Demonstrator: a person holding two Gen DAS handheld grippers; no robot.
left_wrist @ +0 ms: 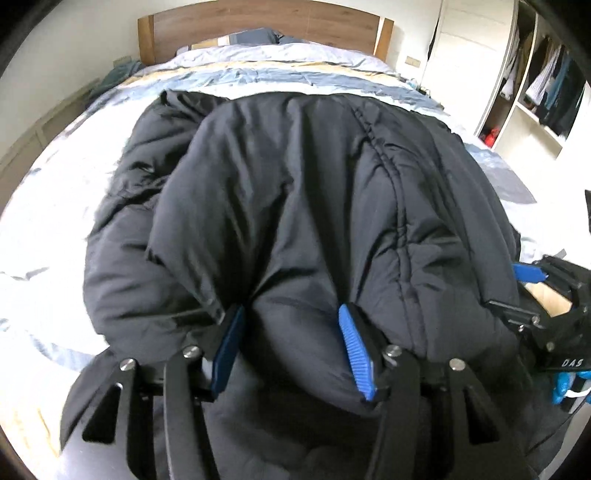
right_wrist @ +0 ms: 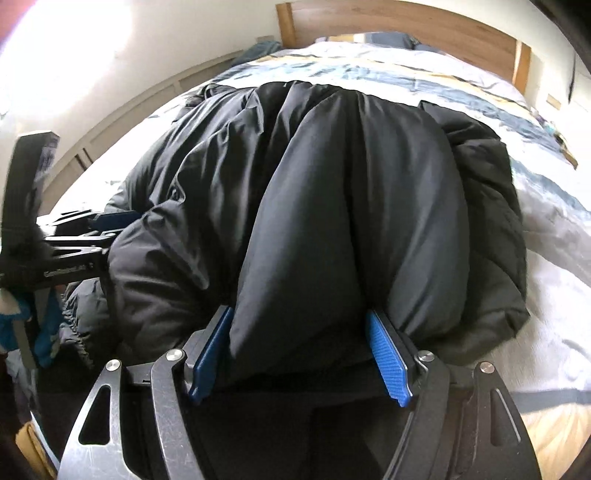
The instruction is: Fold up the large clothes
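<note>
Jacket: black padded jacket (left_wrist: 295,192) lies folded on the bed (left_wrist: 44,229).
Left gripper (left_wrist: 291,314): jaws pinching a thick jacket fold.
Right gripper (right_wrist: 299,317): jaws pinching another thick fold.

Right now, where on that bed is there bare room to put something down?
Bare bedspread lies left of the black jacket, more beyond it toward the headboard, and more along its right side. The near middle is crowded: both claws sit in jacket folds.

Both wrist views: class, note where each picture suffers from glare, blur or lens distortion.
Left wrist view: fisheye bends the headboard and bed edges; the black jacket is dim, with little detail. Right wrist view: strong glare washes out the upper-left wall; the left tool at the left edge looks motion-blurred.
</note>
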